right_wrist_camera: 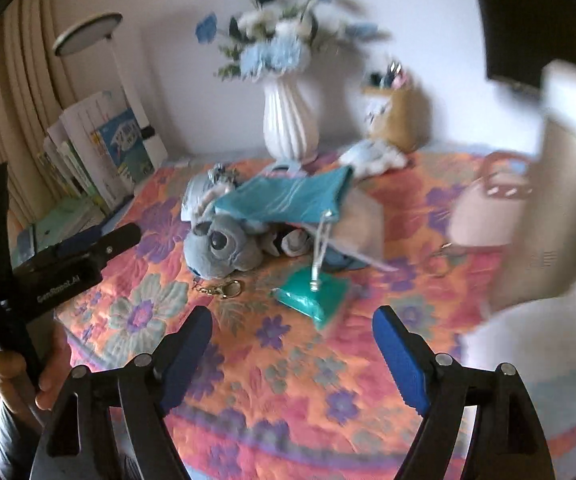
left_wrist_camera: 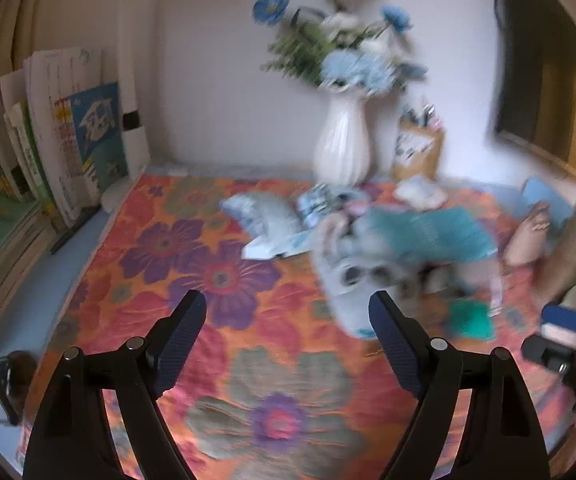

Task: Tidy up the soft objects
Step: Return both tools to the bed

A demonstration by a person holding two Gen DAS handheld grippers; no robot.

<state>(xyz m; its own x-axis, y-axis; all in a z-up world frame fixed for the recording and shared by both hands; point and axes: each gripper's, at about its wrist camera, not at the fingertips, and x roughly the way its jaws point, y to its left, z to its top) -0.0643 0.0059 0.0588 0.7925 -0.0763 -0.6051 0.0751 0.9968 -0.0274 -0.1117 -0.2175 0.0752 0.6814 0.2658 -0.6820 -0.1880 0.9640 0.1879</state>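
A grey-blue plush toy [right_wrist_camera: 223, 246] lies on the flowered cloth, partly under a teal pouch [right_wrist_camera: 288, 196] with a drawstring. The toy also shows in the left wrist view [left_wrist_camera: 352, 280], blurred, under the teal pouch [left_wrist_camera: 428, 232]. A small teal packet [right_wrist_camera: 316, 294] lies in front of it and shows in the left wrist view too [left_wrist_camera: 470, 320]. A pale blue soft item [left_wrist_camera: 263, 212] lies behind. My left gripper [left_wrist_camera: 288, 316] is open and empty, left of the toy. My right gripper [right_wrist_camera: 292, 328] is open and empty, in front of the packet.
A white vase [right_wrist_camera: 290, 124] with blue flowers and a brown pen holder [right_wrist_camera: 396, 120] stand at the back. Books [left_wrist_camera: 71, 136] lean at the left. A pink handbag [right_wrist_camera: 488, 212] and a white fluffy item [right_wrist_camera: 372, 156] sit to the right. A keyring [right_wrist_camera: 227, 289] lies by the toy.
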